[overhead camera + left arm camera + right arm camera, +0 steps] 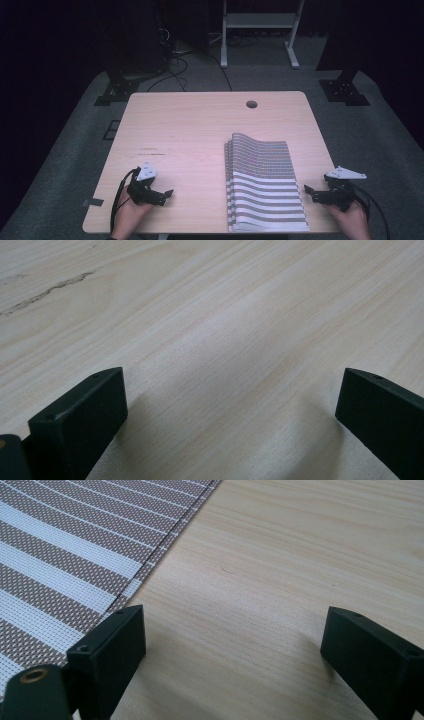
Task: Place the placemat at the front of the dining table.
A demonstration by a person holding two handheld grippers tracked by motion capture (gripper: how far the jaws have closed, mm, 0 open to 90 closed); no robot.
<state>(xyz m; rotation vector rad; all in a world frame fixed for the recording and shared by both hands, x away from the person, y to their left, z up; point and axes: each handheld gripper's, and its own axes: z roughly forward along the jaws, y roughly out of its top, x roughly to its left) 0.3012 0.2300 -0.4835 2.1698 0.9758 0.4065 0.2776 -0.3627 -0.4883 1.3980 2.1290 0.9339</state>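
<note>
A pale wooden worktop [200, 145] filled the middle of the high view, seen from above the person's side. A stack of striped placemats [262, 180], woven in brown and white bands, lay on the right half of the worktop, reaching down to its near edge, with the far end of the top mat curling upward slightly. A small round hole [251, 104] sat near the far edge of the worktop.

The left tongs [170, 193] rested low over the near left part of the worktop, held by the person's left hand [131, 212], well apart from the placemats. In the left gripper view the left tongs [230, 405] stood spread wide, with bare wood between the jaws and nothing pinched.

The right tongs [307, 191] sat just beside the right edge of the placemats, held by the right hand [350, 217]. In the right gripper view the right tongs [232, 645] were likewise spread wide and empty, over bare wood, with the edge of the placemats [75, 555] lying just past the left jaw.

Beyond the worktop lay grey carpet, cables and a white frame [260, 22].
</note>
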